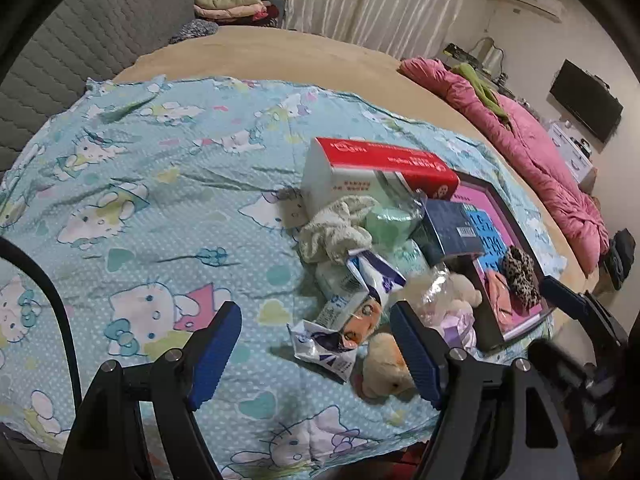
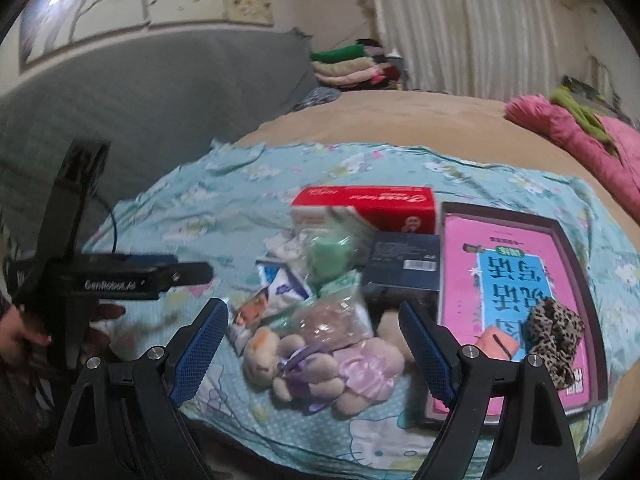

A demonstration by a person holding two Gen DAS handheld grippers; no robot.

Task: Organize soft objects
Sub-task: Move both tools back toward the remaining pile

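Hovering wide open and empty, the right gripper [image 2: 316, 344] has the plush bear [image 2: 320, 364] lying crosswise just beneath its jaws on the bedsheet [image 2: 168, 208], nearer than the open left gripper [image 1: 316, 344].

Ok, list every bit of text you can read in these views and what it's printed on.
"GenRobot.AI": on the side of the left gripper, right wrist view.
Large upside-down Chinese characters on the blue panel of the pink book: not reliably readable.
White print on the red box: upside down, too blurred.
Barcode label on the dark blue box: too small.
Print on the crumpled wrappers: unreadable.
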